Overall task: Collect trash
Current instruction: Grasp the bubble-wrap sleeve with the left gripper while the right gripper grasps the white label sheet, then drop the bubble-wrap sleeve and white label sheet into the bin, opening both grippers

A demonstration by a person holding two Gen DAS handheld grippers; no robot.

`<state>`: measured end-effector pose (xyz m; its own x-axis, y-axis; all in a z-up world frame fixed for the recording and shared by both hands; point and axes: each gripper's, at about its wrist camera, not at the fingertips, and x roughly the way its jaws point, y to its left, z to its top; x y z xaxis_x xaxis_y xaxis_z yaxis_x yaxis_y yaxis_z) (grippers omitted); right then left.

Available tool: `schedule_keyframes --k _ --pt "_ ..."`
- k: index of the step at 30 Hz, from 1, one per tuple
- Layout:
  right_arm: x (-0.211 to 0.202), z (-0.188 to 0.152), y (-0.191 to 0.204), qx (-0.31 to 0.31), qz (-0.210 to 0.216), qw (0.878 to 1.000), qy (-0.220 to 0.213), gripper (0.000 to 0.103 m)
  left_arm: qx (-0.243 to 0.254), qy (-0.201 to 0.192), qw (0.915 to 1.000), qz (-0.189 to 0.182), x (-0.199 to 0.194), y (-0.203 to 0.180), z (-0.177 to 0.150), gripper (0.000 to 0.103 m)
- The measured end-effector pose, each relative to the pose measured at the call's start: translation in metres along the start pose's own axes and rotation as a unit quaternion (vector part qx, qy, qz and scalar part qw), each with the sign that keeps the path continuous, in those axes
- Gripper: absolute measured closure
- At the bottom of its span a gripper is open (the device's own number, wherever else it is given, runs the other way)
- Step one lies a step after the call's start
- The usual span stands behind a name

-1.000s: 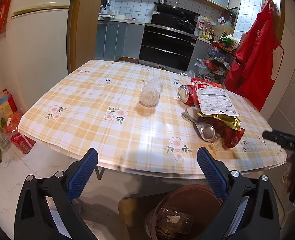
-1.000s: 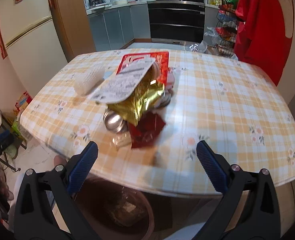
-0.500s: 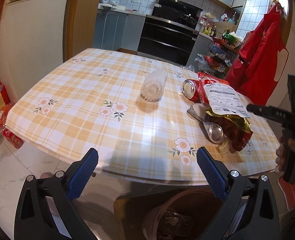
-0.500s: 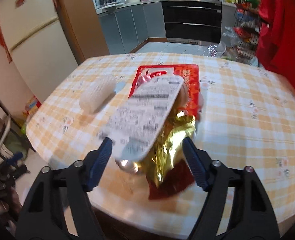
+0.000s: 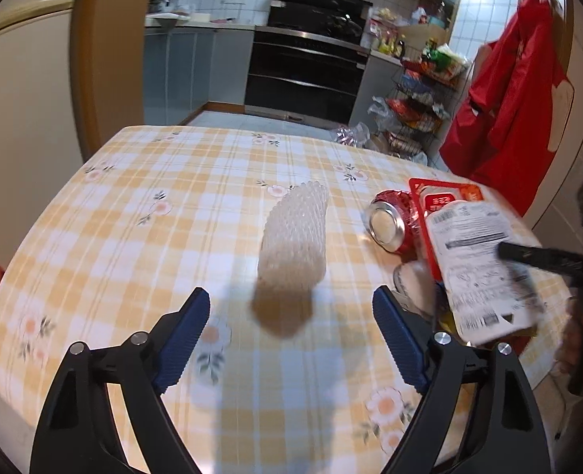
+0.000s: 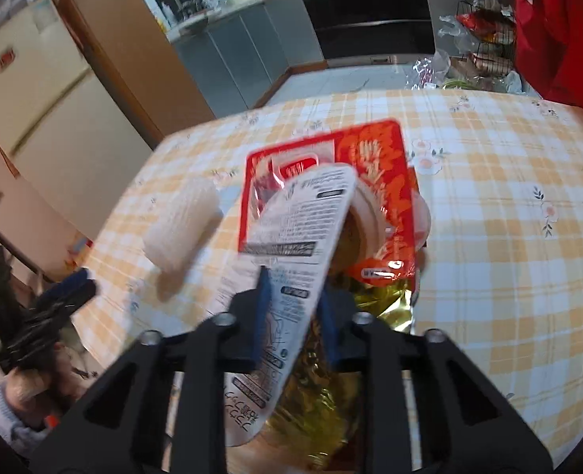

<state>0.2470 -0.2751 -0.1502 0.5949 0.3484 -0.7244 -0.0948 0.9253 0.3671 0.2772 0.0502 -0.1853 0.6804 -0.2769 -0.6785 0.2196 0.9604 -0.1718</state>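
Checked tablecloth [image 5: 141, 237] under spread left gripper [image 5: 291, 316] (right gripper [image 6: 293, 308] fingers on white wrapper [image 6: 291, 260])

Label text: print on the white label sheet [image 6: 291, 237] is motion-blurred, unreadable.
Gold wrapper [image 6: 378, 304]: mostly covered by the sheet and the right gripper [image 6: 293, 312].
Left gripper [image 6: 46, 316]: blurred at frame edge, finger gap indistinct.

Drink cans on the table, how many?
1 clearly: a red aluminium can on its side, right of the white foam net sleeve. More may be hidden under the white-labelled wrapper.
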Motion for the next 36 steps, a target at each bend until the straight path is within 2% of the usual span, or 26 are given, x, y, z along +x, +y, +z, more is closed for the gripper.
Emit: schedule_keyframes --k 3,8,14,20,21,23,25,29,36 --pt "-0.015 0.005 0.000 0.008 0.017 0.999 -0.028 0.094 0.015 0.008 0.9999 -0.003 0.017 -0.002 0.007 0.022" --pt "-0.036 0.019 0.000 0.026 0.049 0.996 -0.076 0.097 0.010 0.026 0.9996 -0.008 0.045 -0.001 0.015 0.022" --pt "-0.048 0.034 -0.002 0.026 0.058 0.992 -0.107 0.097 0.005 0.040 0.9992 0.001 0.071 0.001 0.022 0.022" --pt "-0.078 0.048 -0.003 0.011 0.033 0.987 -0.156 0.097 0.010 0.053 0.9984 0.017 0.095 -0.002 0.029 0.022" --pt "-0.084 0.050 -0.004 0.005 0.026 0.986 -0.162 0.097 0.008 0.056 0.9982 0.019 0.099 -0.001 0.031 0.024" --pt "-0.095 0.051 -0.006 -0.003 0.010 0.985 -0.172 0.097 0.007 0.060 0.9979 0.022 0.103 -0.001 0.032 0.037" --pt "-0.107 0.050 -0.008 -0.008 -0.002 0.984 -0.178 0.097 0.004 0.067 0.9974 0.024 0.104 -0.001 0.032 0.070" --pt "-0.126 0.041 -0.013 -0.015 -0.019 0.983 -0.185 0.097 0.012 0.052 0.9982 0.026 0.087 -0.002 0.030 0.078" --pt "-0.155 0.014 -0.018 0.000 -0.016 0.982 -0.189 0.097 0.028 0.030 0.9992 -0.003 0.025 -0.009 0.030 0.080"
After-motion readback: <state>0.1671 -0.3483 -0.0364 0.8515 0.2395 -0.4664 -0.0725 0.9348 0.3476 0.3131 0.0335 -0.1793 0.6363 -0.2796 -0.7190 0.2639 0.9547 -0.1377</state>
